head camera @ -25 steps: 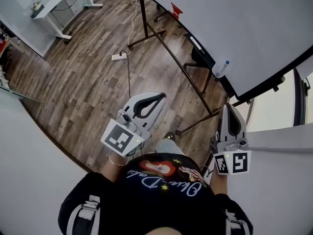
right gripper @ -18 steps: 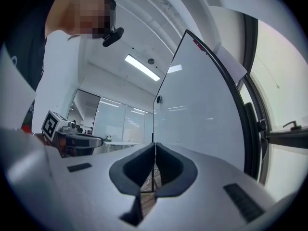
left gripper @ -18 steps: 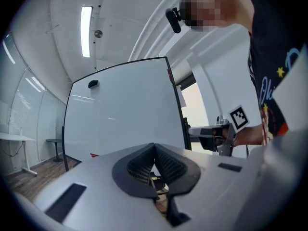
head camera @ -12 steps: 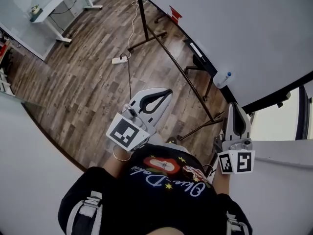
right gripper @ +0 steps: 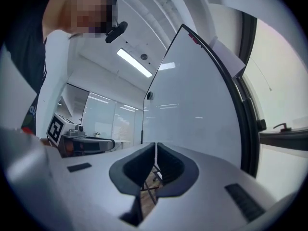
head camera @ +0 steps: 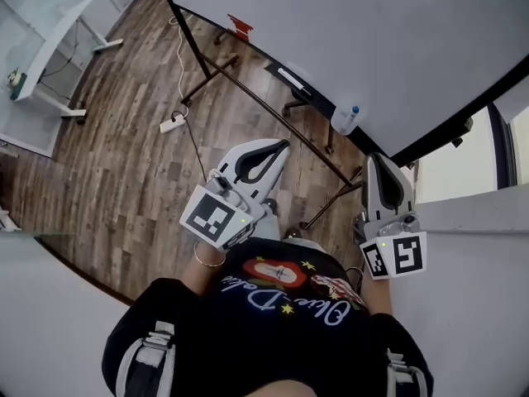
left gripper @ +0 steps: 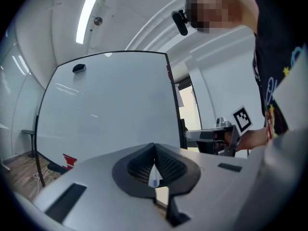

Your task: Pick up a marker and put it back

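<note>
Standing before the whiteboard (head camera: 372,40), pickup not yet begun.
Left gripper (head camera: 283,145) and right gripper (head camera: 376,157) both closed, jaws together on nothing, short of the board. Likely marker (head camera: 291,78) flat on the ledge (head camera: 322,104), lengthwise along it; tip end too small to tell. Left to do: grasp, lift, return.

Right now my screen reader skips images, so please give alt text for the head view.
From above, a person holds the left gripper and right gripper, both shut and empty, toward a whiteboard. A blue-capped white bottle sits on its tray; wooden floor lies below.
</note>
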Motion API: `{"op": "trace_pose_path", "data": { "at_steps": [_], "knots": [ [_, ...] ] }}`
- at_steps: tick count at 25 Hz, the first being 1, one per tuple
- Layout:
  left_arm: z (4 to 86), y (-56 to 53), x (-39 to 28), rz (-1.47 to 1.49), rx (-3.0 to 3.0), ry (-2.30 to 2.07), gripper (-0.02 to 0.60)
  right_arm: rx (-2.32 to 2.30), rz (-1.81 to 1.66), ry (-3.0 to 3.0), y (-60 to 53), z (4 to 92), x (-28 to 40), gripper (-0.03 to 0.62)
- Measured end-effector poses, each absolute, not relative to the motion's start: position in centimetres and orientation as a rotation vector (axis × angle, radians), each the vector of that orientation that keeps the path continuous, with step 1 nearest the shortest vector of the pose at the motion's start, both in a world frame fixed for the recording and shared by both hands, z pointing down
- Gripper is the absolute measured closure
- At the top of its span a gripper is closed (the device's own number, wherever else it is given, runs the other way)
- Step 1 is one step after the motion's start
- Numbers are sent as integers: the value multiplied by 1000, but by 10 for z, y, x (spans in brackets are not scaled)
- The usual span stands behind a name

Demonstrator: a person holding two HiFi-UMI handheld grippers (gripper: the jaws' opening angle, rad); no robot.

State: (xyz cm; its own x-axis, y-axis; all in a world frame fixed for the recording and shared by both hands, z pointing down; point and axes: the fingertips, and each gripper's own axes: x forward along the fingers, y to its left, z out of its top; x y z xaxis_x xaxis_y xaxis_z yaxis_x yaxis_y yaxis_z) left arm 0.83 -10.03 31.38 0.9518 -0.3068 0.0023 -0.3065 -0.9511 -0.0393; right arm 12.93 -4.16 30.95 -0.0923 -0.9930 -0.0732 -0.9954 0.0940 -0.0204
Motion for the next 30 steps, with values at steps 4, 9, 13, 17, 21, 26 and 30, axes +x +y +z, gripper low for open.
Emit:
{"op": "trace_pose_path", "data": {
  "at_steps": [4, 9, 13, 17, 21, 26, 30],
  "knots": [
    [310, -112, 32, -35, -3068, 330, 578, -2157, 41, 2192, -48, 308, 138, 595],
    [308, -133, 45, -15, -3100, 233, 578, -2233, 15, 2137, -63, 313, 141, 595],
    [313, -147, 55, -31, -3116, 170, 578, -2289, -20, 2102, -74, 321, 146, 595],
    [311, -160, 67, -27, -3118, 99, 578, -2344, -37, 2067, -85, 326, 153, 594],
    [313, -173, 78, -35, -3109, 38, 578, -2393, -68, 2036, -98, 335, 159, 580],
    [317, -187, 89, -33, -3105, -20, 578, -2445, -130, 2012, -116, 351, 167, 539],
    [320, -199, 94, -17, -3119, -51, 578, -2495, -204, 2004, -131, 366, 172, 516]
  ]
}}
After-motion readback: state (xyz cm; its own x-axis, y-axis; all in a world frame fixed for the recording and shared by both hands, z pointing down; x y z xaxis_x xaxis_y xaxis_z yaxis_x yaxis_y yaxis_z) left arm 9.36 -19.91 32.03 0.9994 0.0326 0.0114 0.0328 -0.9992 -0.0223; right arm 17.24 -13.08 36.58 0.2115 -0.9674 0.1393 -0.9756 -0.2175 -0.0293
